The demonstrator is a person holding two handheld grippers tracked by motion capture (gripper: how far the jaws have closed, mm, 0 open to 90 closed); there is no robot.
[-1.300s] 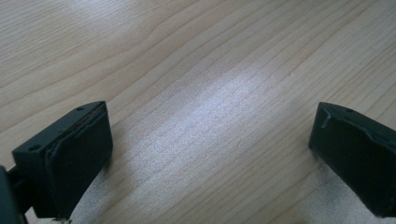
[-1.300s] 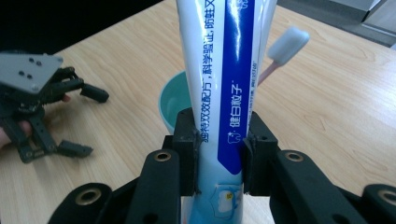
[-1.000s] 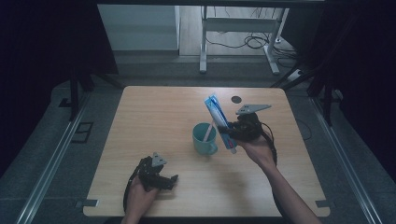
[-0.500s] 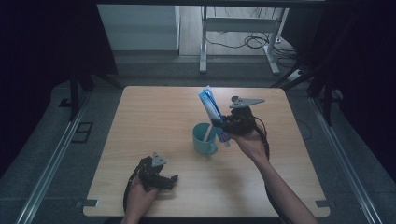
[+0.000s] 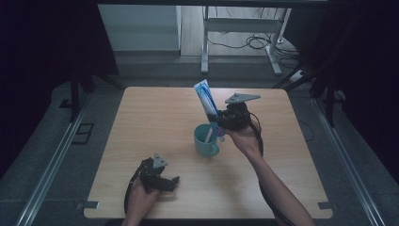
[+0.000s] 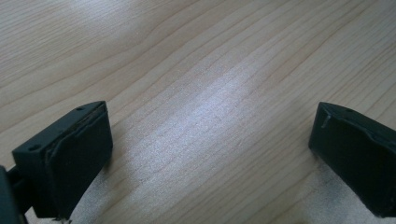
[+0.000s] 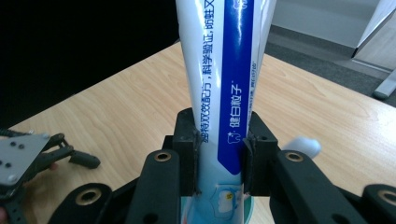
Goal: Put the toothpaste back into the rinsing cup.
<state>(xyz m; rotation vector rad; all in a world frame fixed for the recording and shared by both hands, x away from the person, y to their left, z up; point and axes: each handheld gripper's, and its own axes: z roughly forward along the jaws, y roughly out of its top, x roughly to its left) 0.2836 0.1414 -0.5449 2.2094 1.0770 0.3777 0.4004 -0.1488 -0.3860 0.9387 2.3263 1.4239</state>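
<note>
Between right tool [image 5: 221, 123] jaws: toothpaste tube [image 5: 205, 97] clamped, upright, above mug [image 5: 205, 141].

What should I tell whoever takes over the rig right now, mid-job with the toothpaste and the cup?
Right hand-held gripper: shut on the toothpaste tube, held upright, leaning a little, with its lower end at the teal cup's mouth.
Left hand-held gripper: open, nothing between its jaws, resting low at the near edge of the table.
In the cup: a white stick-like item, likely a toothbrush.
Done: tube picked up and brought over the cup.
Left: probably lower the tube into the cup, open the jaws and pull away. Whether the tube's end is already inside the cup is unclear.
</note>
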